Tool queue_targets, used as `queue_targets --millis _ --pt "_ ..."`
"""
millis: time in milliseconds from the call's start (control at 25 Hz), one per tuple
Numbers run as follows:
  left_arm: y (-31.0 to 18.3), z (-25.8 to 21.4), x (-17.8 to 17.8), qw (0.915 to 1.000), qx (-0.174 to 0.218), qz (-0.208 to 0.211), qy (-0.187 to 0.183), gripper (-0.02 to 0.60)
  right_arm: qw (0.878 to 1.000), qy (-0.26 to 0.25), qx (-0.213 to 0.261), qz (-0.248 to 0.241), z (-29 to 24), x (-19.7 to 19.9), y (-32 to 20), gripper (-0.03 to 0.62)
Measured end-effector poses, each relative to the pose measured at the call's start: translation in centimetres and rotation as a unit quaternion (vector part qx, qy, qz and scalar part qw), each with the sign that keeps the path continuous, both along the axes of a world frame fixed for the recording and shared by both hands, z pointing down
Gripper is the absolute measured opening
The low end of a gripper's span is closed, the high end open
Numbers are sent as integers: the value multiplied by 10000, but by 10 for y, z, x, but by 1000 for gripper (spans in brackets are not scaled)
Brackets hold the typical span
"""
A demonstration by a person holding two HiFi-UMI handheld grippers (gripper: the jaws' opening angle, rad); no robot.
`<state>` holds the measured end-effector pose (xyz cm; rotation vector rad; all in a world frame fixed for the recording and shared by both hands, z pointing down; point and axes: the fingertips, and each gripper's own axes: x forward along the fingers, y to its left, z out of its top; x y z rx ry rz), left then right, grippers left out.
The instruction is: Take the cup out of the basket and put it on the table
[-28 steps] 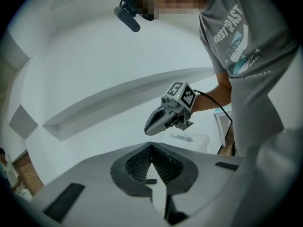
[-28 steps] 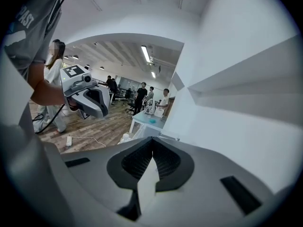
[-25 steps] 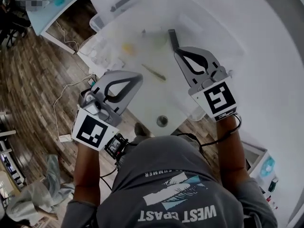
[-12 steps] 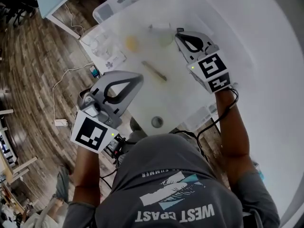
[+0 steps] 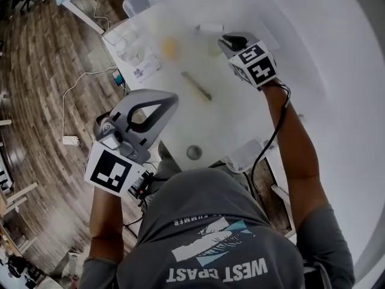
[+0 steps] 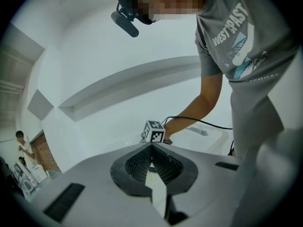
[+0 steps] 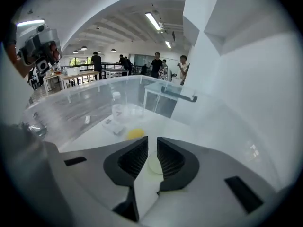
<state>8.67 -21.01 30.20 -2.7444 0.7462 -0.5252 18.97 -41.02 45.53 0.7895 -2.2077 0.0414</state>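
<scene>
White table (image 5: 240,113) under everything. Clear basket (image 5: 133,3) is well beyond the right jaws, up-left. Right gripper (image 7: 152,138) jaws are opening, narrow gap, pads not pressing anything. Left gripper (image 6: 151,146) jaw tips are pressed together, nothing in them. Cup (image 7: 154,165) is pale, whitish-green, with a round rim; it sits on the table in line with the right jaws' gap, just past the tips. A small yellow thing (image 7: 135,133) lies ahead-left of the right jaws.

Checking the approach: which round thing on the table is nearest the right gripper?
The pale round thing: it shows in the gap of the right gripper's opening jaws, ungripped. The yellow thing lies farther off, to the left.
</scene>
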Motion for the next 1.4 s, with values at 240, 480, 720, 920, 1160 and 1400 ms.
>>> queue_targets --millis 240,480,720,920,1160,1400 --pt "-2 9 -6 9998 -122 -152 1 8 9981 325 -523 -64 60 -5 -17 91" --pt "-3 16 -16 9991 -241 -338 -17 9 9924 722 -979 -181 112 -6 -22 121" --pt "-2 22 -28 9983 -387 -445 -7 9 9851 1193 -1202 -288 146 -5 -21 126" --pt "-4 23 -33 9979 -454 -465 17 11 9751 1762 -1250 -503 167 0 -21 124" --pt "-4 26 -38 9977 -543 -386 86 71 9709 2050 -1131 -505 168 7 -22 35" --pt "0 31 -44 9980 -558 -261 103 75 9747 1956 -1017 -372 150 8 -14 31"
